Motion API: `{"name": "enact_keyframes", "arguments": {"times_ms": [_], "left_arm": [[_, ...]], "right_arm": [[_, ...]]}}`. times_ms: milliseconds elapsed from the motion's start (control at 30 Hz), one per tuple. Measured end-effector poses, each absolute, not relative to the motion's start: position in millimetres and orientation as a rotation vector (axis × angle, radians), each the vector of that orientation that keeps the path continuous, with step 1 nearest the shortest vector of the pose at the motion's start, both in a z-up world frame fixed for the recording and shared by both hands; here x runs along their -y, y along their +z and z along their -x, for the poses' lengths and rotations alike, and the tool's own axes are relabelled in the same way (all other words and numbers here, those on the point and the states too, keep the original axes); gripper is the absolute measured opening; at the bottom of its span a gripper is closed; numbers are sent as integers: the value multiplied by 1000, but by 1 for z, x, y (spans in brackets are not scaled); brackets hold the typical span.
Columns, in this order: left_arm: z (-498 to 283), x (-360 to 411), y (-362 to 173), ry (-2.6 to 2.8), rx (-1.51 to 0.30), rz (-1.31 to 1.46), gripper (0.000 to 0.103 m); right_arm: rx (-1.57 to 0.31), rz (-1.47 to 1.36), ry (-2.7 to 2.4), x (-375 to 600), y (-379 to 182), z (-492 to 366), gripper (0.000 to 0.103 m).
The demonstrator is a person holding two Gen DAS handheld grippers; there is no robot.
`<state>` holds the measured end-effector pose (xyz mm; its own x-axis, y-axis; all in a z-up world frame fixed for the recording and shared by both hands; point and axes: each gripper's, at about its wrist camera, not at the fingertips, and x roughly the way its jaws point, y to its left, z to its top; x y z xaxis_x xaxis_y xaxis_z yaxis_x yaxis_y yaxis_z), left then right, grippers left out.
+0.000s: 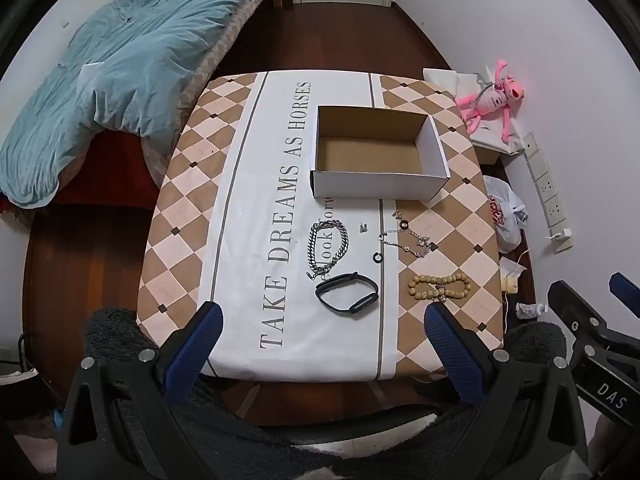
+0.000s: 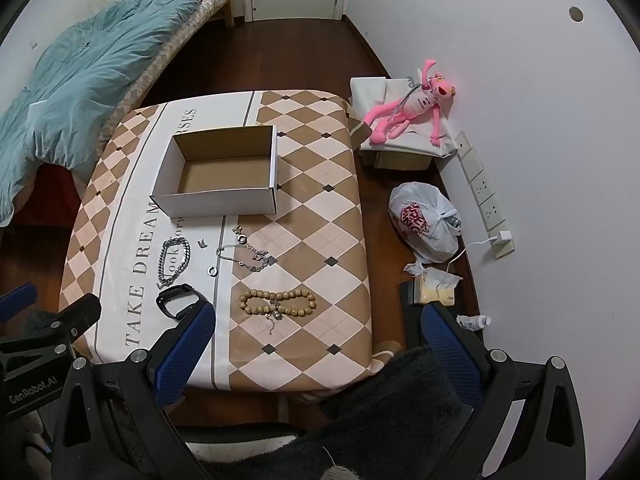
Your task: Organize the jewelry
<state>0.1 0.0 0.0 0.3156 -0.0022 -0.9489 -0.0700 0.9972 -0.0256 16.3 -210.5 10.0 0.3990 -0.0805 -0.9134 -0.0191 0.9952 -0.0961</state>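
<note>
An empty white cardboard box (image 1: 378, 186) (image 2: 216, 202) stands open at the middle of the table. In front of it lie a thick silver chain (image 1: 329, 249) (image 2: 175, 259), a black wristband (image 1: 347, 291) (image 2: 178, 298), a thin silver necklace (image 1: 408, 238) (image 2: 248, 258), a small black ring (image 1: 377, 257) (image 2: 211, 271), a small metal piece (image 1: 363, 227) (image 2: 203, 243) and a beige bead bracelet (image 1: 439, 286) (image 2: 277, 303). My left gripper (image 1: 322, 318) is open and empty above the table's near edge. My right gripper (image 2: 316, 320) is open and empty, near the table's right front corner.
The table has a checkered cloth (image 1: 192, 216) (image 2: 320, 216). A bed with a blue duvet (image 1: 120, 60) lies to the left. On the floor at the right are a pink plush toy (image 2: 412, 108), a white plastic bag (image 2: 424, 224) and a power strip (image 2: 486, 196).
</note>
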Motion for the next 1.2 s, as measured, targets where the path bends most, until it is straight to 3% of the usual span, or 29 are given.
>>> {"name": "enact_keyframes", "arguments": {"times_ms": [1200], "left_arm": [[-1, 2, 24, 45, -1211, 63, 103]], "right_arm": [[-1146, 90, -33, 214, 15, -12, 103]]}}
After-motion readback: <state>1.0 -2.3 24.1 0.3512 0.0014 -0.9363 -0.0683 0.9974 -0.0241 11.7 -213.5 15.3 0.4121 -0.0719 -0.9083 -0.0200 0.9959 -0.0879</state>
